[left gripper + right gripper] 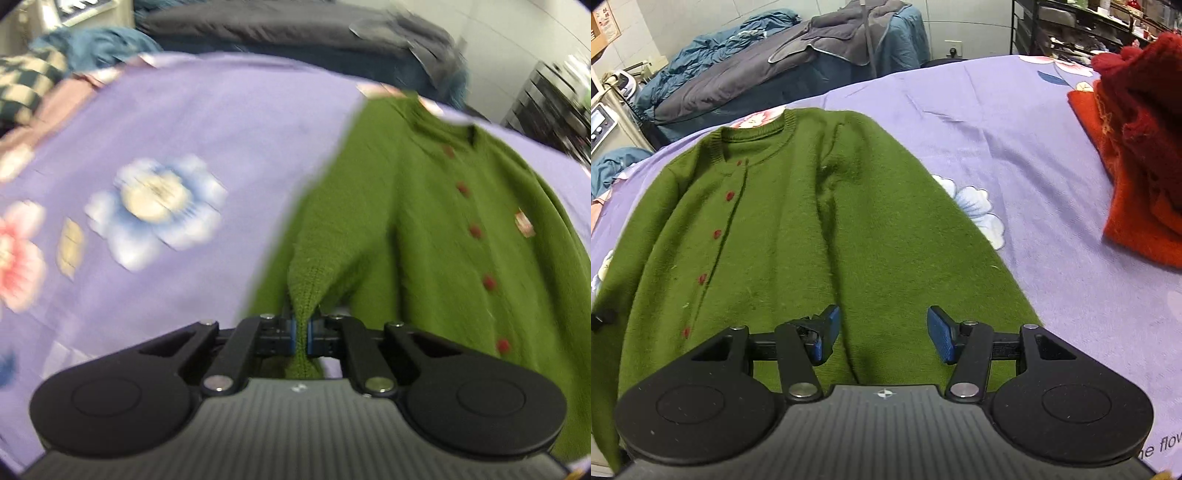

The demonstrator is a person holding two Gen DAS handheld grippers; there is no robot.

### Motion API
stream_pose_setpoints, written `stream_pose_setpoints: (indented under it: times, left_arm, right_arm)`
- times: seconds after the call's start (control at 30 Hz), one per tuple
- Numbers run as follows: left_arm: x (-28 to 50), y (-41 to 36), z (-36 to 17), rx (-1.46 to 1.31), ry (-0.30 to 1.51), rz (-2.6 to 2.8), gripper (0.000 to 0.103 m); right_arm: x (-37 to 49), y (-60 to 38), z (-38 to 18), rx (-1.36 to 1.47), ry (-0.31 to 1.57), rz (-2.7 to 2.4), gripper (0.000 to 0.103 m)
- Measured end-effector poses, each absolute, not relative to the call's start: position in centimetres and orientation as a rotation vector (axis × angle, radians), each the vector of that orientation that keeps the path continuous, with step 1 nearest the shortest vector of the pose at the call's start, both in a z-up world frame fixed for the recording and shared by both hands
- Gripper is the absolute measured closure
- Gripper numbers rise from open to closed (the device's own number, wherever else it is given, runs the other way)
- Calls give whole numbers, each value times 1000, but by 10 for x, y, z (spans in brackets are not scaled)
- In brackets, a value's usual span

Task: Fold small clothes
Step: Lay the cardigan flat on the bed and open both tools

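Note:
A small green knitted cardigan with red buttons lies spread on a purple flowered sheet, collar toward the far edge. My left gripper is shut on the ribbed cuff of one green sleeve, which rises in a pinched ridge between the blue pads. In the right wrist view the same cardigan lies flat, and my right gripper stands open just above the other sleeve's lower end, blue pads wide apart with green knit showing between them, not pressed.
A heap of red knitted clothes sits on the sheet at the right. Behind the bed are grey and blue bedding, a metal shelf rack and a checked cloth at far left.

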State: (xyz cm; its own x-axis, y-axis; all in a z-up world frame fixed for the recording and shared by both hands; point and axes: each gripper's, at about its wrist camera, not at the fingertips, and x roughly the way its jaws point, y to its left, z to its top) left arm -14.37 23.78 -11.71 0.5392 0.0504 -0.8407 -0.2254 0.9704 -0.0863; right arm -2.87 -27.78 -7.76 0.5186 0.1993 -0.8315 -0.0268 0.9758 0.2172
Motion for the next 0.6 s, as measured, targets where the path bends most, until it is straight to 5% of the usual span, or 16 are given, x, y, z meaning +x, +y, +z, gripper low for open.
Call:
stream_pose_setpoints:
  times: [0.4, 0.6]
  left_arm:
    - [-39, 370, -87, 55, 920, 370, 93]
    - [-14, 365, -103, 85, 954, 462, 51]
  right_arm:
    - [-39, -307, -81, 104, 1048, 26, 15]
    - [-52, -316, -78, 87, 1061, -13, 15]
